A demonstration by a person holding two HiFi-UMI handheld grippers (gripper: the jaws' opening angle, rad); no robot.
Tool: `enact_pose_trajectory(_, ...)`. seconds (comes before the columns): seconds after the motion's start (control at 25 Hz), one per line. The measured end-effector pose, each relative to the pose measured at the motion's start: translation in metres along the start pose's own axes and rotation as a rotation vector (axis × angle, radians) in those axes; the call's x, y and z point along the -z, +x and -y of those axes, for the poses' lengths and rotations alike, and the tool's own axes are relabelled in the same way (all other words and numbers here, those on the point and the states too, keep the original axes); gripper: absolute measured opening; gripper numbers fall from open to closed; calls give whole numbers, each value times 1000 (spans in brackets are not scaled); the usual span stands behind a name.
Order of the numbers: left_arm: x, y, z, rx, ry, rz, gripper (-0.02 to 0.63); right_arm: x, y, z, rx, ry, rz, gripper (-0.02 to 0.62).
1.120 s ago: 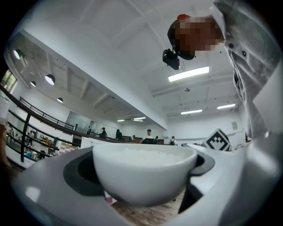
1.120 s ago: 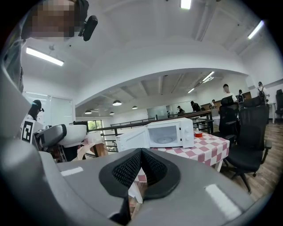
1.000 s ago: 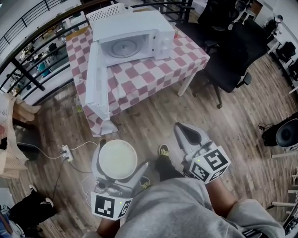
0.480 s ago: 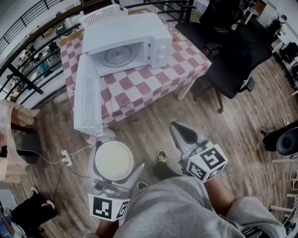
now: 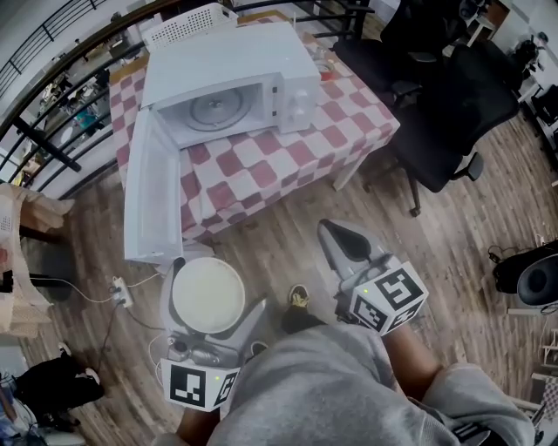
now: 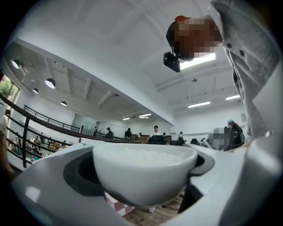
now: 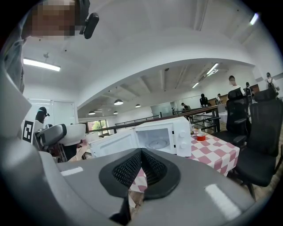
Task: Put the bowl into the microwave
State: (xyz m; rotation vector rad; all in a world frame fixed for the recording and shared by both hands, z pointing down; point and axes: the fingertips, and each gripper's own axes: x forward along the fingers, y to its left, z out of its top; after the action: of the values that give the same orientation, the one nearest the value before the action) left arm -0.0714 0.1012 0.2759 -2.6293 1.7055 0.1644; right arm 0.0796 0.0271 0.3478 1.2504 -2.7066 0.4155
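Observation:
A white bowl with a pale filling sits level between the jaws of my left gripper, which is shut on it above the wooden floor. In the left gripper view the bowl fills the gap between both jaws of the left gripper. The white microwave stands on the checkered table, its door swung wide open to the left and its turntable showing. My right gripper is shut and empty, to the right of the bowl. In the right gripper view the right gripper faces the microwave.
Black office chairs stand right of the table. A white basket sits behind the microwave and a red-lidded jar to its right. A power strip with cables lies on the floor at the left. A railing runs behind the table.
The table and microwave have come closer and shifted left in the head view. Both grippers keep their pose, the bowl still held in the left one.

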Motion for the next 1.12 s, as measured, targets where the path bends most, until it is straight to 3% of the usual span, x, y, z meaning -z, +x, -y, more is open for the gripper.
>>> enact_pose_trajectory(0.48,7,50,11,-36,21,-2,537,-12,5,54,-45,8,7,-5)
enact_pose_trajectory(1.12,12,83,22,-55,31,-18,537,-12,18,80,-93,28,4,-5)
